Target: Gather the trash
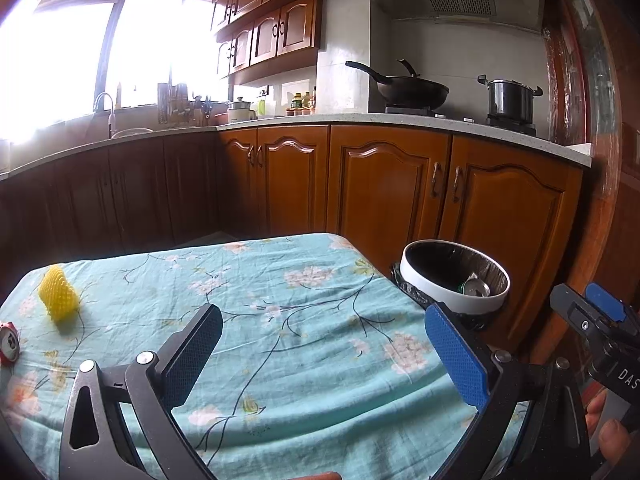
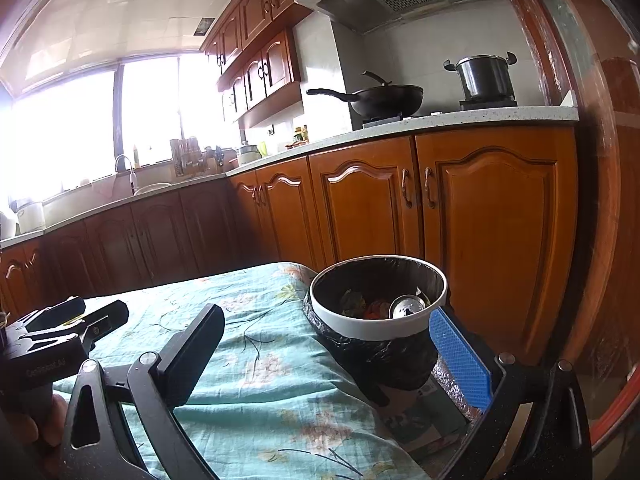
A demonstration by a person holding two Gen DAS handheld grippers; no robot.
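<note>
Both the left tool (image 1: pixel 324 354) and the right tool (image 2: pixel 332 354) hang wide and empty above the bench (image 1: pixel 304 312), the bin (image 2: pixel 378 326) parked at its right edge for short drops, while yellow foam netting (image 1: pixel 59 294) and a red can (image 1: pixel 9 340) wait far left.

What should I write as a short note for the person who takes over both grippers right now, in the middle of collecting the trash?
Left gripper: open, empty, above the table.
Right gripper: open, empty, near the trash bin.
Bin stands beside the table's right edge, lined with a black bag.
Done: a silver can and other scraps lie in the bin.
Left: yellow foam net and red can, both at the table's left side.
</note>
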